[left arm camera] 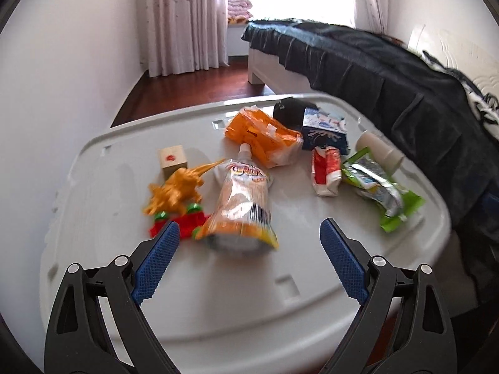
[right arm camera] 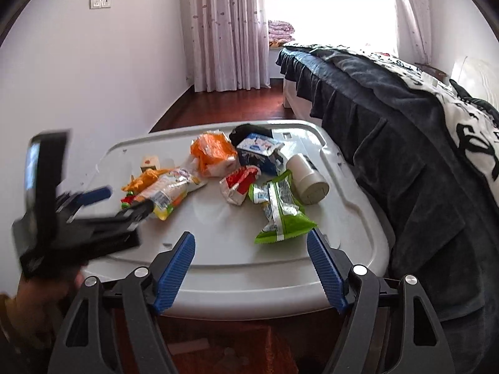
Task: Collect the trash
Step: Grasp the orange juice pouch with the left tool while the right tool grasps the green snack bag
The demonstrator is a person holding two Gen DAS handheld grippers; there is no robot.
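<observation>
Trash lies on a grey plastic lid (left arm camera: 218, 296): an orange spout pouch (left arm camera: 243, 202), an orange plastic bag (left arm camera: 262, 134), a red-and-white wrapper (left arm camera: 326, 168) and a green foil wrapper (left arm camera: 380, 193). My left gripper (left arm camera: 249, 226) hovers open just in front of the pouch's base, and its pads touch nothing. In the right wrist view the right gripper (right arm camera: 250, 235) stands open over the lid's near edge. The green wrapper (right arm camera: 280, 208) lies just beyond its right finger. The left gripper (right arm camera: 124, 201) shows blurred at the left, beside the pouch (right arm camera: 171, 193).
A blue-and-white carton (left arm camera: 324, 131), a white cylinder (left arm camera: 380, 152), a black item (left arm camera: 290, 109), a wooden block (left arm camera: 171, 159), a golden dinosaur toy (left arm camera: 177, 190) and a red-green toy (left arm camera: 184, 221) share the lid. A dark-covered bed (left arm camera: 389, 71) stands close on the right.
</observation>
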